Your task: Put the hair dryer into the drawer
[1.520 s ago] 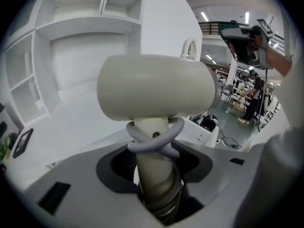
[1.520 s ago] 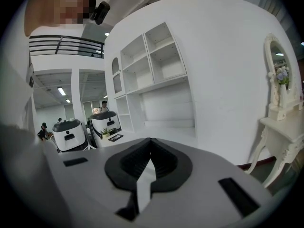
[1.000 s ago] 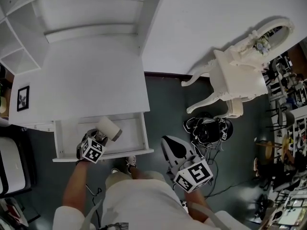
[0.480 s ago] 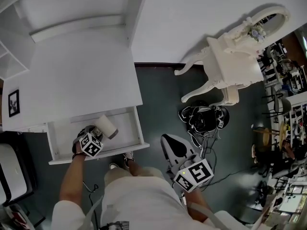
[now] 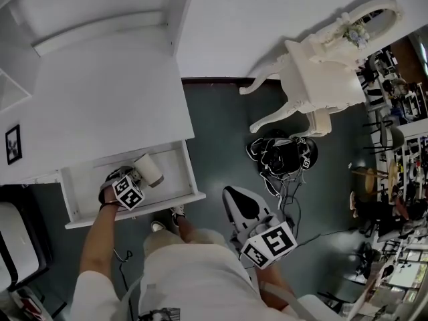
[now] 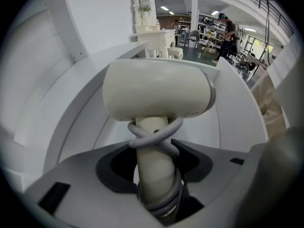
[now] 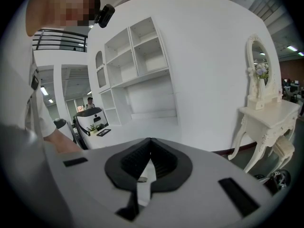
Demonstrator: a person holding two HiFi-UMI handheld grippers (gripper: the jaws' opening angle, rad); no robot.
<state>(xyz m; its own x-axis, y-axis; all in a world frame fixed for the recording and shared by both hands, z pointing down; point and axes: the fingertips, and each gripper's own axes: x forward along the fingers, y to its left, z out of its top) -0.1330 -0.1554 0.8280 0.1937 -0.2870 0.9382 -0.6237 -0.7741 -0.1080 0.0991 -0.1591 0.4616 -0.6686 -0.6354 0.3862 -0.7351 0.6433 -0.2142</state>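
A cream hair dryer (image 6: 156,91) has a grey cord wound round its handle. My left gripper (image 6: 154,163) is shut on that handle, pointing steeply down. In the head view the hair dryer (image 5: 148,169) hangs inside the open white drawer (image 5: 137,209), its barrel toward the drawer's back, with the left gripper (image 5: 132,181) just in front of it. Whether the dryer rests on the drawer floor I cannot tell. My right gripper (image 5: 242,204) is held over the dark floor to the right of the drawer. In its own view the right gripper (image 7: 146,164) has its pads together with nothing between them.
The white desk top (image 5: 100,105) lies behind the drawer, with a small framed picture (image 5: 12,144) at its left. A white vanity table with a mirror (image 5: 321,65) stands at the right. A black bundle of cables and gear (image 5: 281,158) lies on the floor.
My left gripper has gone down with the hair dryer, deeper into the drawer, and has rolled somewhat. The right gripper has shifted only slightly.
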